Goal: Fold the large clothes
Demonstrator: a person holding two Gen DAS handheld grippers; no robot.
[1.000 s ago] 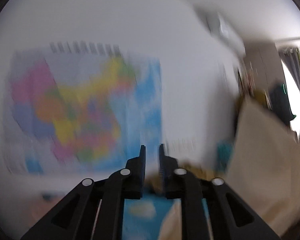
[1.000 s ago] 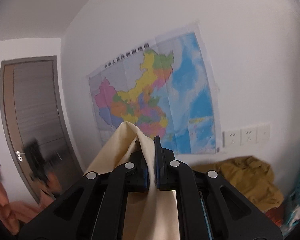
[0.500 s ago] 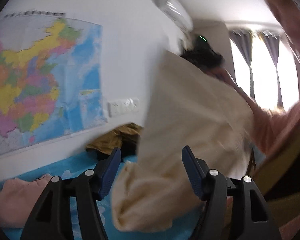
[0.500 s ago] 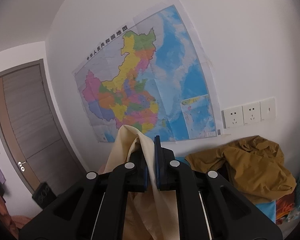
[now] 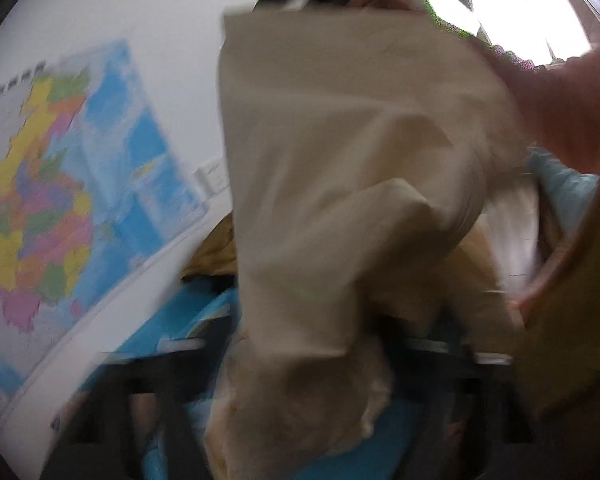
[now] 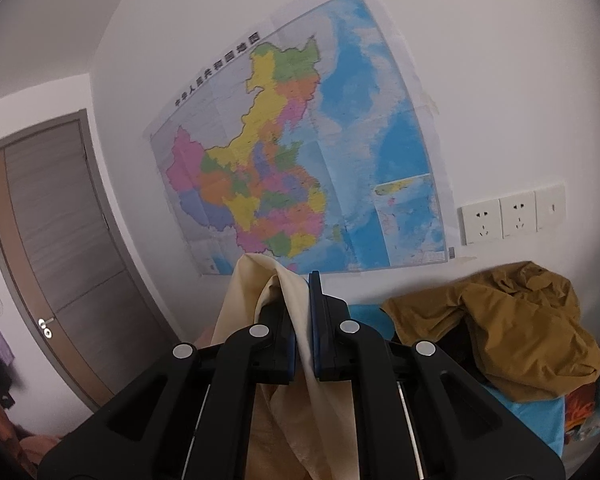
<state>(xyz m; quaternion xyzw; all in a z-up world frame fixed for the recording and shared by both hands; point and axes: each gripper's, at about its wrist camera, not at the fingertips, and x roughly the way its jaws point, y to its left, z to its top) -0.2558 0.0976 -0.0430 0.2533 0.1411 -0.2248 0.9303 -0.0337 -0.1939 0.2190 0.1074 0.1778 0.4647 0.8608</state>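
Observation:
The cream garment (image 6: pixel 260 280) hangs from my right gripper (image 6: pixel 299 292), which is shut on a fold near its top edge. In the blurred left wrist view the same cream garment (image 5: pixel 340 160) hangs as a broad sheet, and its bunched lower part drops between the fingers of my left gripper (image 5: pixel 308 332). Those jaws still stand wide apart around the cloth and are closing on it. I cannot tell whether the pads touch the fabric.
A mustard garment (image 6: pixel 512 320) lies crumpled on the blue bed cover (image 6: pixel 540 416) below the wall sockets (image 6: pixel 508 216). A large map (image 6: pixel 300 168) hangs on the wall, with a grey door (image 6: pixel 56 248) to its left. The person's pink sleeve (image 5: pixel 560 112) is at the left wrist view's right.
My left gripper swung from the map wall down to the hanging cream garment and opened wide around its lower part. The right gripper kept its grip and drifted a little.

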